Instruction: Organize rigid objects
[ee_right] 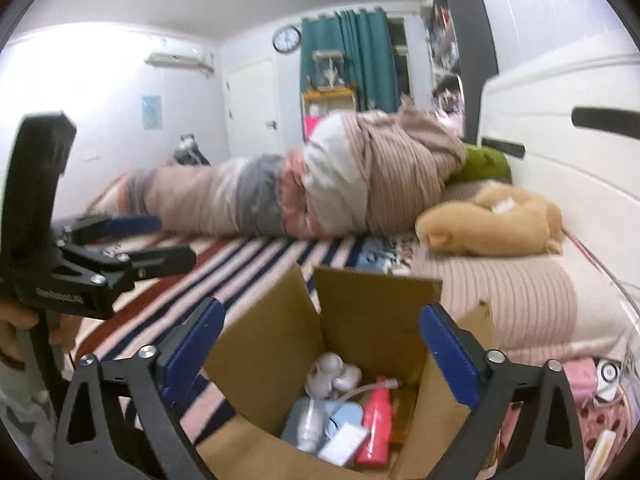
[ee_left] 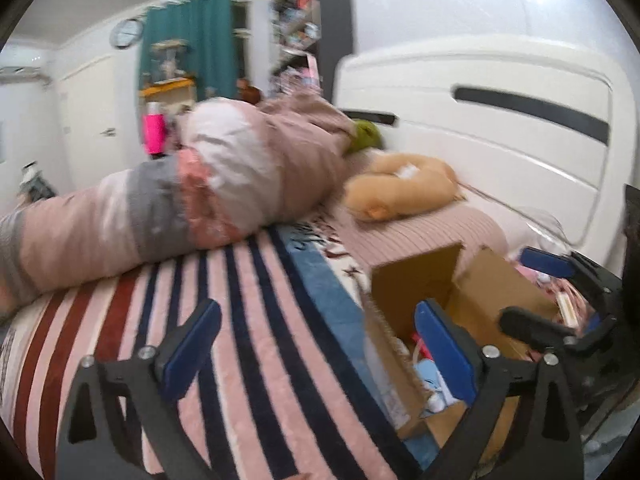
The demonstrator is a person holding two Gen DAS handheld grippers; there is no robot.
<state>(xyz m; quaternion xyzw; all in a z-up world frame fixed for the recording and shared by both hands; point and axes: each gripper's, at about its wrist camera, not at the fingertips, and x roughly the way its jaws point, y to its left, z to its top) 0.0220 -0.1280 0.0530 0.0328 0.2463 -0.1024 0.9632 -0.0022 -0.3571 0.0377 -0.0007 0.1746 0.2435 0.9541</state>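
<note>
Right gripper (ee_right: pixel 320 344), jaws spread, above the open cardboard box (ee_right: pixel 264 344); left gripper (ee_left: pixel 316 344), spread, over bare striped blanket (ee_left: pixel 260 320).

Some small white letters are showing on the side of the left gripper (ee_right: pixel 132 240) in the right wrist view, but they are too blurry to read. No other words, numbers or signs are showing clearly enough to read.
</note>
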